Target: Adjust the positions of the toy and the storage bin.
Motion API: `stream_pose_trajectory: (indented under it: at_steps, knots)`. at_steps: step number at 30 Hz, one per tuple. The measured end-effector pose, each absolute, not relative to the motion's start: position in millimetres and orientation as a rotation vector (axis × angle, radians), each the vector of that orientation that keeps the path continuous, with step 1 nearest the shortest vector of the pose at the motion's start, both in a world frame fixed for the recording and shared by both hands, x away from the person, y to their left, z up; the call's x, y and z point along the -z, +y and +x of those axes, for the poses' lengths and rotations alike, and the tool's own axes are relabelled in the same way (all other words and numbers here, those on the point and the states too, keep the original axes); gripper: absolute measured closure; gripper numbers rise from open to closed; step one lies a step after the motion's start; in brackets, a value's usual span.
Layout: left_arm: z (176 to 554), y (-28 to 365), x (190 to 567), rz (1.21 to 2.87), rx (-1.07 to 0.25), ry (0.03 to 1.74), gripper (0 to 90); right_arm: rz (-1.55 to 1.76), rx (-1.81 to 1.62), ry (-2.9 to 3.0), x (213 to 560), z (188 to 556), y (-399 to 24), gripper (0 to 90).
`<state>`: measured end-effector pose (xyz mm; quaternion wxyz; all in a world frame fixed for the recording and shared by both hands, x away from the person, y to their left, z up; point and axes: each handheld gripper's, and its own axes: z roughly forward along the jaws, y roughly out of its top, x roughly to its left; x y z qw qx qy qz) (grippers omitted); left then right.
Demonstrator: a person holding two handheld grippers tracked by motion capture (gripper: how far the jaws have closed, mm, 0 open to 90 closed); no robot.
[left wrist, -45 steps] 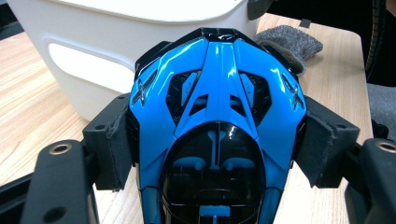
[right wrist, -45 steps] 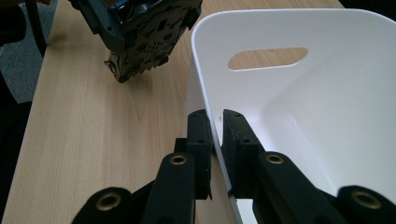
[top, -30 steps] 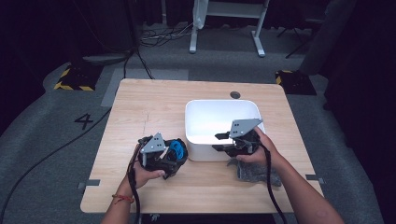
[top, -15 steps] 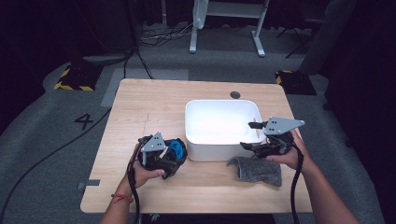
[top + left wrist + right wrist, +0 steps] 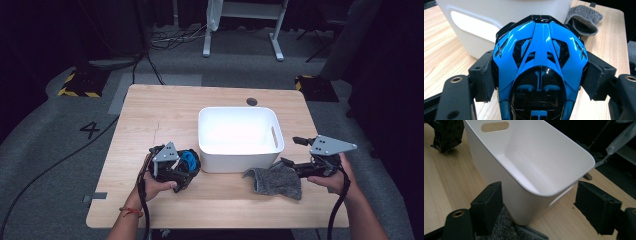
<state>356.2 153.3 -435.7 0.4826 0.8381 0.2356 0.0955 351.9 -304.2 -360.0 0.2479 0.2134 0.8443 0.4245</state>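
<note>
**Ana:** High view first. The left gripper (image 5: 187, 167) hugs the shiny blue and black toy car (image 5: 189, 159) tight between its two black jaws, just beside the white plastic bin (image 5: 240, 150) on the pale wooden table (image 5: 150, 120). The right gripper (image 5: 295, 154) has just been spreading its jaws wide, and nothing sits between the pads now. The fuzzy grey cloth (image 5: 275, 181) lies flat on the table, touching the front of the bin.

**Ben:** So what is the good way to go on?

**Ana:** I think the car goes into the bin. Lift it straight up first, so it clears the tall wall. Then move over the middle and go down low before letting go, so it does not bang.

**Ben:** And the other hand?

**Ana:** The right gripper view looks at the bin's corner between its open pads (image 5: 489, 202). It could hold that rim steady, or just wait off to the side. Keep its cable away from the cloth, so the cloth does not slide.
</note>
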Motion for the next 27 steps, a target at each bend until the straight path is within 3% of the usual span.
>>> stream_pose_trajectory:
  at_steps: [8,21,27]
  knots:
    - [357.0,154.8,438.7,2.044,-0.233,0.572,24.8,0.738,-1.127,2.316,393.3,350.7,-335.9,22.3]
    - [354.9,159.5,437.5,2.029,-0.254,0.569,24.9,0.875,-0.989,2.416,469.1,363.6,-358.3,21.6]
    - [352.8,161.1,435.9,2.011,-0.257,0.582,24.9,0.955,-0.99,2.418,488.0,368.1,-364.8,18.9]
